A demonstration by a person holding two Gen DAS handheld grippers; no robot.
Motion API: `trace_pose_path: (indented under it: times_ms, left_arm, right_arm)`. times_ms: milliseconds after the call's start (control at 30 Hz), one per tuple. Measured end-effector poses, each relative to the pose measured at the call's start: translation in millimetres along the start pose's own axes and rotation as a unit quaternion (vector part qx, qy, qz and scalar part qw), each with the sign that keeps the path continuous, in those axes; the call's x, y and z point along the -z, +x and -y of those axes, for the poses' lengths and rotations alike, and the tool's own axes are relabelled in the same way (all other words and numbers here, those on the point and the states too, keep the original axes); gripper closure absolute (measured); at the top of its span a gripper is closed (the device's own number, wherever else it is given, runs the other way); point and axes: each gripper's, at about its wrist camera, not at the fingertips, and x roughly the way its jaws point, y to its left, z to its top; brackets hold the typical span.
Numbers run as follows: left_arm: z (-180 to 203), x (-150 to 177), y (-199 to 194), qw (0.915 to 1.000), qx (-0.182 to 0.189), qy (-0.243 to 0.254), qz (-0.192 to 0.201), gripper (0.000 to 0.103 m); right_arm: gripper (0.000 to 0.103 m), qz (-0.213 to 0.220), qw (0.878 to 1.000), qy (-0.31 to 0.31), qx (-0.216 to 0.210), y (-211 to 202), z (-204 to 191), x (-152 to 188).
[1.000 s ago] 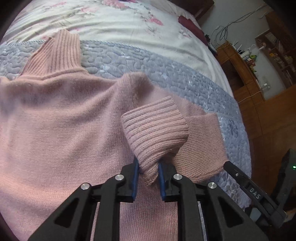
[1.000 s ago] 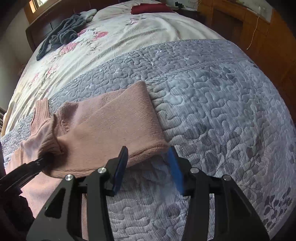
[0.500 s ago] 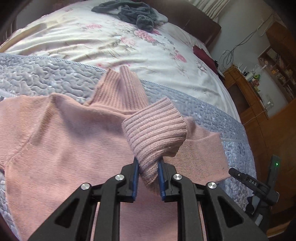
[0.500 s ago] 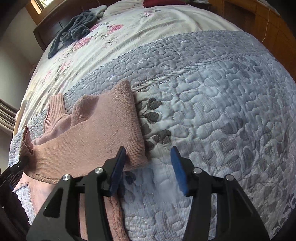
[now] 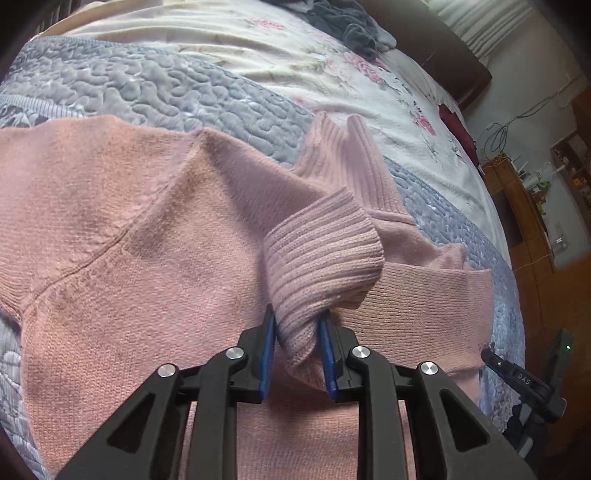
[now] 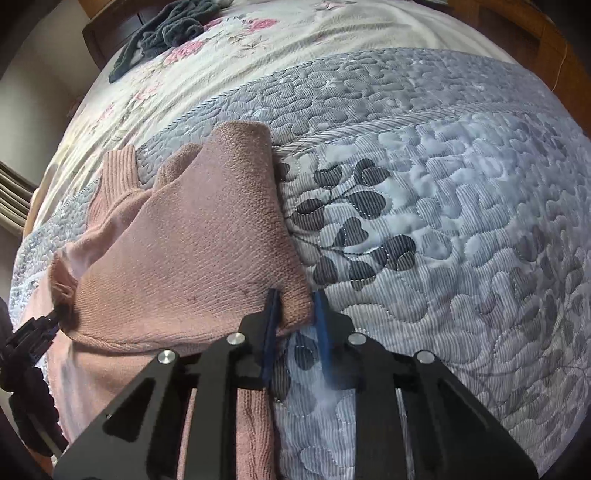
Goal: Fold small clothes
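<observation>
Left wrist view: left gripper (image 5: 297, 345) jaws clamped on ribbed cuff (image 5: 321, 254) of pink sweater (image 5: 110, 229), spread flat on bed (image 5: 229, 99). Soft, light knit; likely droops, so best held at cuffs and folded corners.

Right wrist view: right gripper (image 6: 297, 325) jaws pinching folded sleeve corner (image 6: 295, 304). Open quilt to the right; bed edge well apart. Grey clothes (image 6: 166, 33) far off.

Pink sweater (image 5: 147, 240); grey quilt (image 6: 443, 221) with leaf pattern
</observation>
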Motion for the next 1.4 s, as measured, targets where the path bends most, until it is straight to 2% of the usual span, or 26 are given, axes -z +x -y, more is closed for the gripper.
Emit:
trace_pose_path:
  times_ms: [67,200,267,300,333,467,600,667,700,767,800,867,933,1000,1100,1233,1333,1400]
  left_arm:
    - [-15,-4,-12,0.9994,-0.024,-0.014,0.021,0.076]
    - [-45,-6,-39,0.9973,-0.039,-0.046,0.042,0.075]
    - [-48,-1,-50,0.9969,-0.030,-0.054,0.049,0.066]
    - [-48,1,-52,0.9971,-0.023,-0.058,0.045,0.059]
    - [-47,2,-51,0.9974,-0.015,-0.059,0.038,0.057]
    - [-39,1,-32,0.9967,0.010,-0.080,0.009,0.055]
    - [-34,-10,-10,0.9959,0.002,-0.090,0.000,0.054]
    - [-31,-16,0,0.9964,-0.008,-0.085,-0.005,0.060]
    - [-28,-20,2,0.9971,-0.012,-0.075,-0.002,0.078]
    - [-20,-26,0,0.9983,-0.012,-0.057,0.002,0.087]
    - [-15,-29,-7,0.9986,0.004,-0.049,0.017,0.092]
    - [-1,-31,-34,0.9965,0.036,-0.010,0.074,0.092]
    - [5,-29,-49,0.9936,0.036,0.020,0.105,0.091]
    - [-6,-30,-42,0.9963,-0.006,0.019,0.084,0.085]
    - [-39,-26,-26,0.9970,-0.068,-0.014,0.033,0.084]
    - [-60,-15,-45,0.9952,-0.074,-0.045,0.044,0.079]
    - [-37,-11,-54,0.9974,-0.048,-0.016,0.052,0.074]
    - [-12,-11,-48,0.9980,-0.035,0.019,0.049,0.065]
  right_arm:
    - [0.085,0.000,1.000,-0.015,0.019,0,-7,0]
    - [0.084,0.001,0.999,-0.023,0.032,1,-13,0]
    - [0.083,0.000,1.000,-0.015,0.027,-1,-11,0]
    - [0.082,0.002,1.000,-0.010,0.023,-3,-10,-1]
    - [0.080,0.005,1.000,-0.008,0.021,-7,-10,-2]
    - [0.078,0.011,1.000,-0.016,0.025,-13,-14,-3]
    - [0.078,0.005,1.000,-0.012,0.020,-7,-12,-3]
    - [0.078,0.004,1.000,-0.012,0.018,-7,-11,-2]
    - [0.078,0.005,1.000,-0.014,0.018,-7,-11,-2]
    - [0.078,0.005,1.000,-0.015,0.019,-7,-11,-2]
    - [0.078,0.004,1.000,-0.016,0.019,-7,-11,-1]
    - [0.078,0.003,1.000,-0.015,0.020,-5,-11,-2]
    - [0.078,0.002,1.000,-0.015,0.020,-3,-12,-2]
    - [0.078,0.002,1.000,-0.017,0.023,-3,-13,-2]
    - [0.078,0.002,1.000,-0.017,0.023,-4,-13,-2]
    - [0.077,0.022,0.999,-0.013,0.024,-21,-12,-6]
    - [0.077,0.042,0.999,-0.020,-0.011,-40,-20,-9]
    - [0.076,0.041,0.998,-0.029,-0.030,-44,-29,-8]
